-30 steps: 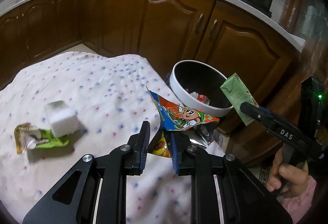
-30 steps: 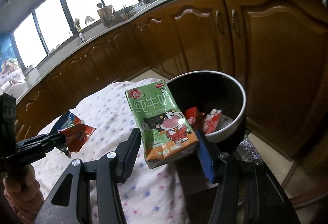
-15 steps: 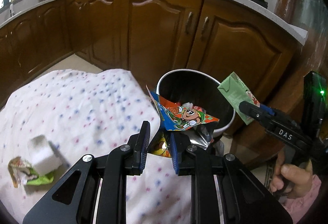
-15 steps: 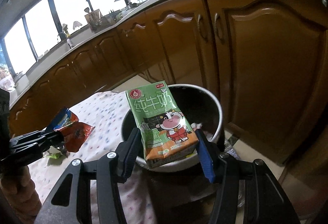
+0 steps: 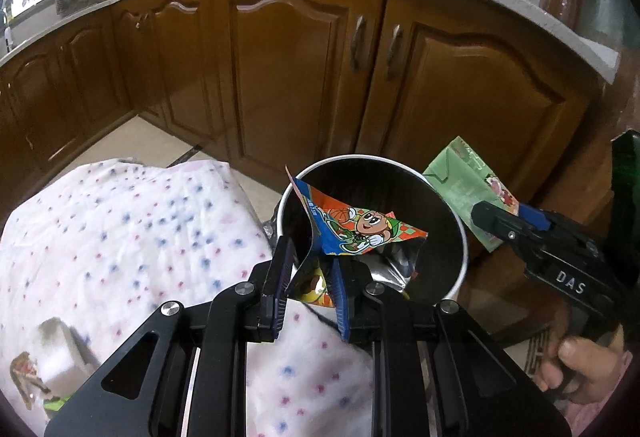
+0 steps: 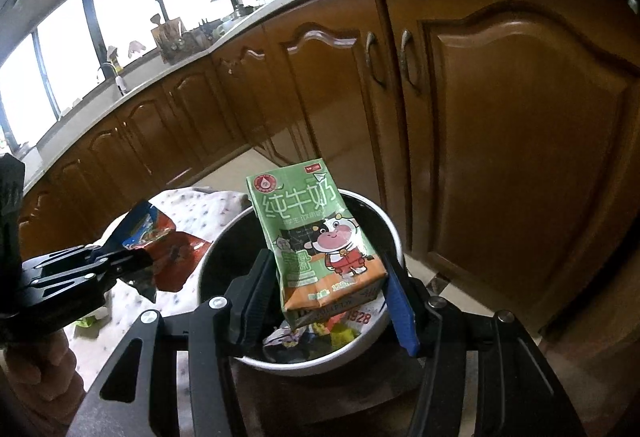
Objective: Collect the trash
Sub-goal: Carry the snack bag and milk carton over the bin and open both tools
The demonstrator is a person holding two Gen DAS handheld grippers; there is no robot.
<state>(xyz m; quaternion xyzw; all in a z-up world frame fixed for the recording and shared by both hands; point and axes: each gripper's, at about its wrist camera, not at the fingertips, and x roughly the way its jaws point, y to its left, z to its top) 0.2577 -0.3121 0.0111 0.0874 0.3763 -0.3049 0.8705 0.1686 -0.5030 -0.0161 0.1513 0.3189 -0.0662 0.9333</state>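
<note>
The left hand-held gripper (image 5: pixel 310 273) points forward and downward, its jaws drawn narrow and pinching a snack wrapper (image 5: pixel 352 227). The right hand-held gripper (image 6: pixel 328 293) tilts down likewise, jaws about half apart, clamped on the sides of a milk carton (image 6: pixel 320 249). To its right, the person's hand (image 5: pixel 580 367) wraps the handle.

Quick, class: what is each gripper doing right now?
Left gripper: closed on the snack wrapper.
Right gripper: closed on the milk carton.
</note>
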